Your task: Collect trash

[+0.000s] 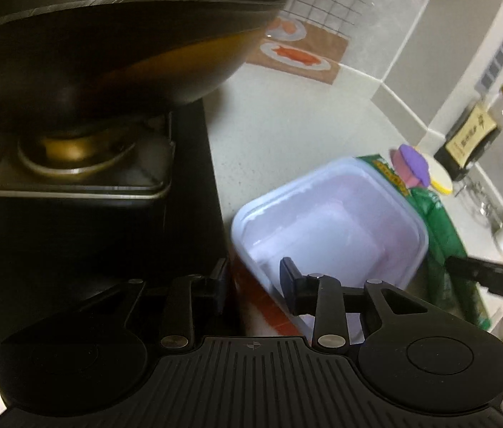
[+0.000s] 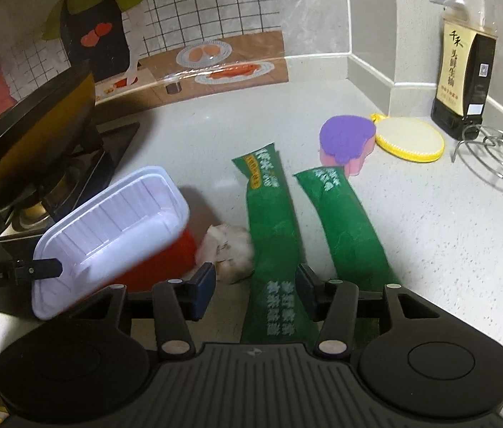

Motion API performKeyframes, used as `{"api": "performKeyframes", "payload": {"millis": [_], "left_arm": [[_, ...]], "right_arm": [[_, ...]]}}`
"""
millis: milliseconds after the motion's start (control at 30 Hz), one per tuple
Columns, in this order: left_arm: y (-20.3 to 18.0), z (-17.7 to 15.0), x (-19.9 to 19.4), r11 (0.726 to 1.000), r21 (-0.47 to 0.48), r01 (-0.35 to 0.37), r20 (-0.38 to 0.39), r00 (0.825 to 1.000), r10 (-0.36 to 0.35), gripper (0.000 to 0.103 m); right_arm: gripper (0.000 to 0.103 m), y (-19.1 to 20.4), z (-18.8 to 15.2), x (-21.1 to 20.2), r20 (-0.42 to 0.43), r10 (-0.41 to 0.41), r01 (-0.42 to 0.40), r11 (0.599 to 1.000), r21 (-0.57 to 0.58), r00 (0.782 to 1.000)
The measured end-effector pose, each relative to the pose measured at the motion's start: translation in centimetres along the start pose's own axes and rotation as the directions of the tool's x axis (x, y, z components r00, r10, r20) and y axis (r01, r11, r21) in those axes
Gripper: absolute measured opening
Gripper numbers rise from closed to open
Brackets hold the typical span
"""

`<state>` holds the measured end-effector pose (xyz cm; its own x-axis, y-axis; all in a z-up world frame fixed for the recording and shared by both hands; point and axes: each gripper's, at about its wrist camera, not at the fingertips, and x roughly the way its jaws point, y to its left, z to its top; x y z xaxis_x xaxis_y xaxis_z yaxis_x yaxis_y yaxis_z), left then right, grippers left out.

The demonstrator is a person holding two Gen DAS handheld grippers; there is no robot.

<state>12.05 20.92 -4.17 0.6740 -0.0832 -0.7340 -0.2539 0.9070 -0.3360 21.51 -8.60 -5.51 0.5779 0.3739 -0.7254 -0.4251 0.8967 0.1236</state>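
Observation:
A red food tub with a white inner tray (image 2: 108,235) is tilted up off the counter. My left gripper (image 1: 253,280) is shut on the tub's near wall (image 1: 269,296), one finger inside and one outside. Two green wrapper packets (image 2: 273,249) lie side by side on the counter. My right gripper (image 2: 255,289) is open, with its fingers on either side of the left packet's near end. A crumpled white tissue (image 2: 228,249) lies between the tub and the packets. The tub (image 1: 330,228) fills the middle of the left wrist view, with a green packet (image 1: 440,235) behind it.
A black wok (image 1: 101,39) sits on a gas stove (image 1: 73,178) at the left. A purple-and-pink sponge (image 2: 346,142), a yellow round pad (image 2: 410,139), a soy sauce bottle (image 2: 465,60) and a wire trivet (image 2: 497,157) stand at the back right. The counter's wall (image 2: 305,10) is tiled.

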Motion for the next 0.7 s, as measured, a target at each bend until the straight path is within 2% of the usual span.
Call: {"api": "performKeyframes", "payload": {"millis": [100, 200, 267, 333, 400, 467, 567, 700], "left_arm": [[-0.3, 0.0, 0.9, 1.0, -0.006, -0.019, 0.003, 1.0, 0.019, 0.035], [-1.5, 0.2, 1.9, 0.999, 0.04, -0.028, 0.001, 1.0, 0.028, 0.036], [-2.1, 0.3, 2.1, 0.996, 0.081, -0.044, 0.009, 0.999, 0.044, 0.027], [-2.2, 0.3, 1.9, 0.995, 0.101, -0.025, 0.006, 1.0, 0.024, 0.022], [-1.8, 0.0, 1.7, 0.998, 0.064, 0.011, 0.0, 1.0, -0.011, 0.014], [-1.2, -0.1, 1.6, 0.998, 0.02, 0.065, -0.004, 0.998, -0.065, 0.012], [-0.9, -0.2, 0.7, 0.996, 0.003, 0.094, 0.046, 0.994, -0.094, 0.011], [-0.9, 0.5, -1.2, 0.997, 0.043, 0.056, 0.12, 0.991, -0.061, 0.011]], "right_arm": [[0.05, 0.7, 0.0, -0.1, 0.002, -0.001, 0.001, 1.0, -0.016, 1.0], [0.05, 1.3, 0.0, -0.8, 0.029, -0.012, 0.013, 0.999, -0.049, 1.0], [0.053, 1.2, 0.0, -1.0, 0.045, -0.035, 0.037, 0.997, -0.062, 0.998], [0.055, 0.7, 0.2, -0.7, 0.037, -0.048, 0.05, 0.998, -0.04, 0.998], [0.055, 0.4, 0.2, -0.2, 0.016, -0.048, 0.049, 0.999, -0.017, 0.999], [0.055, 0.3, 0.0, 0.0, 0.011, -0.053, 0.054, 0.998, -0.012, 0.999], [0.055, 0.6, 0.1, 0.2, 0.015, -0.054, 0.054, 0.998, -0.015, 0.998], [0.055, 0.7, 1.3, 0.5, 0.037, -0.074, 0.075, 0.997, -0.021, 0.997]]}}
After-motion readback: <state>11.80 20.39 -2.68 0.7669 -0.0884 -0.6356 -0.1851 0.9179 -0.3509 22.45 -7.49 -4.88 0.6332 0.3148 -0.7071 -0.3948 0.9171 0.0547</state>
